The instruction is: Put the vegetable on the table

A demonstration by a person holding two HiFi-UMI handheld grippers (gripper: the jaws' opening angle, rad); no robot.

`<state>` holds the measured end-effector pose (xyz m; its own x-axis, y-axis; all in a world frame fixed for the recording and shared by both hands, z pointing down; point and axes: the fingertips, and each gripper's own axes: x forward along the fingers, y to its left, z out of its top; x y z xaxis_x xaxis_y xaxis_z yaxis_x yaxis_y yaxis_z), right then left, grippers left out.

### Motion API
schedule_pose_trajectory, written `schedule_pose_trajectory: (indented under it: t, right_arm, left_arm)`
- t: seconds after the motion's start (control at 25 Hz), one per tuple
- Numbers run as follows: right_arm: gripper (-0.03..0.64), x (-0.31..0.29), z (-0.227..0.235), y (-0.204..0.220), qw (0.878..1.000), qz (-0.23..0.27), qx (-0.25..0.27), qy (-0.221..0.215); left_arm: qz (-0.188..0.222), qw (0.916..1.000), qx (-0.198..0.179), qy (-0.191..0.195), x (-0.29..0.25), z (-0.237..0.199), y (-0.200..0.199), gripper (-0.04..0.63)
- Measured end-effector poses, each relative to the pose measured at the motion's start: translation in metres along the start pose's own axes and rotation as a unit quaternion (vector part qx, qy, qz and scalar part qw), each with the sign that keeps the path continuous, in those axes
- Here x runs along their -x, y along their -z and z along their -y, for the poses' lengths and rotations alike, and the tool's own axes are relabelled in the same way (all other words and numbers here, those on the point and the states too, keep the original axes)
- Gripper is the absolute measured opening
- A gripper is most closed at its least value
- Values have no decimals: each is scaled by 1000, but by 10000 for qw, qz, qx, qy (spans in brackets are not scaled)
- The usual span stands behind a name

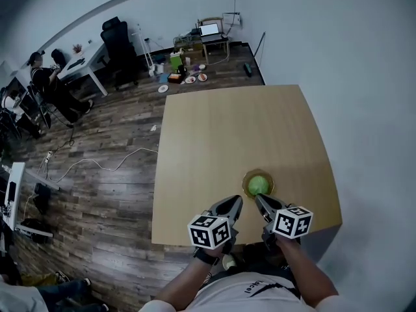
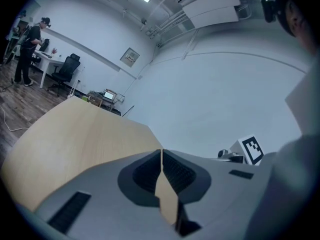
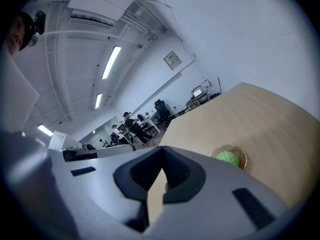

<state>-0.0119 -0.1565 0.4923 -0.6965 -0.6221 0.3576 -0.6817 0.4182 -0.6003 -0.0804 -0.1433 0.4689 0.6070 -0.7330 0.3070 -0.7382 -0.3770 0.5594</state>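
Note:
A round green vegetable (image 1: 258, 184) lies in a small shallow woven dish (image 1: 247, 177) near the front edge of the light wooden table (image 1: 240, 129). My left gripper (image 1: 236, 201) is shut and empty, just left of and nearer than the dish. My right gripper (image 1: 259, 199) is also shut and empty, its tips at the dish's near rim. In the right gripper view the vegetable (image 3: 228, 158) and dish (image 3: 241, 158) show past the closed jaws of the right gripper (image 3: 161, 149). The left gripper view shows the left gripper (image 2: 161, 151) shut over bare table (image 2: 75, 129); the vegetable is hidden there.
The table's right side stands by a pale wall (image 1: 364, 77). On the wooden floor to the left lie cables (image 1: 97, 164). Farther back are office chairs (image 1: 120, 44), a desk (image 1: 81, 60), a seated person (image 1: 45, 77) and small plates (image 1: 188, 78).

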Motion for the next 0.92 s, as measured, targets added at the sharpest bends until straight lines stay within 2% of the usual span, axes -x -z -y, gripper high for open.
schedule_pose_trajectory:
  t: [0.36, 0.92]
  right_arm:
    - [14, 18, -32, -10, 9991, 279, 320, -38]
    - [14, 28, -59, -14, 9975, 457, 536, -70]
  left_arm:
    - [186, 9993, -256, 189, 19, 22, -11, 23]
    - [481, 9981, -326, 199, 49, 30, -26, 23]
